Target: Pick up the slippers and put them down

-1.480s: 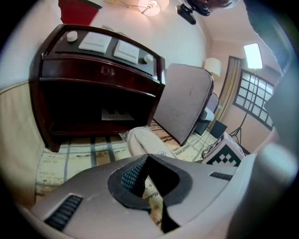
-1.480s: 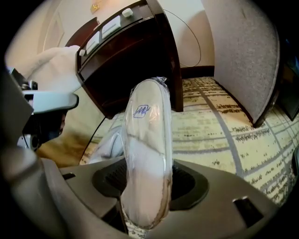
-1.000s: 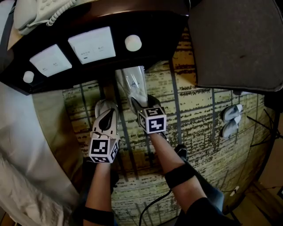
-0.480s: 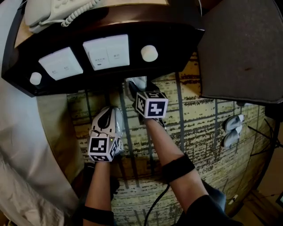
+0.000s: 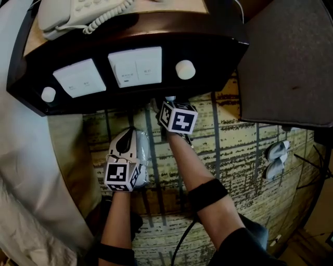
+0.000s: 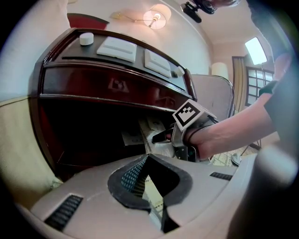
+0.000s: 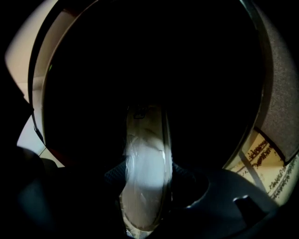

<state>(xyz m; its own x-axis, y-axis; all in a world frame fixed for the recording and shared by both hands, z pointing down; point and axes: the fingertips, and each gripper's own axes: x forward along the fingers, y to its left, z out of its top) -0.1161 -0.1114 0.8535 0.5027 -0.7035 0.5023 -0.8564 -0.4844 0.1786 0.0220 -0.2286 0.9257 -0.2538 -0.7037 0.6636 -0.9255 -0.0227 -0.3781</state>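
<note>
The right hand-held gripper [image 7: 145, 179] reaches into the black hollow under the bedside cabinet [image 5: 208, 47], so the head view cuts off its tips. Only its checkered cube and the person's forearm show there. In its own view nearly everything is dark. What can be made out is a wrapped slipper [image 7: 145, 140], pale and flat, seen edge-on inside crinkled clear plastic. It stands between the jaws and pokes forward into the hollow. The jaws pinch it, and they have just been easing a little apart, with the slipper between them.

The left hand-held gripper [image 5: 129, 136] hangs just outside the cabinet, over the carpet [image 5: 229, 140]. Its smooth grey jaws are pressed together, and nothing is between its ribbed dark pads but a sliver of carpet.

The cabinet is glossy dark wood with a curved edge. A corded phone [image 5: 78, 10] on its tabletop is partly cropped by the frame. Flat white switch plates [image 5: 135, 66] and a round knob [image 5: 185, 69] sit on its sloping panel. The carpet is cream with rough dark streaks. Well apart to the right, a second pair of slippers [image 5: 276, 156] lies small and blurred beside a grey padded chair [image 5: 291, 57]. Cream bedding [image 5: 31, 182] fills the left edge.
</note>
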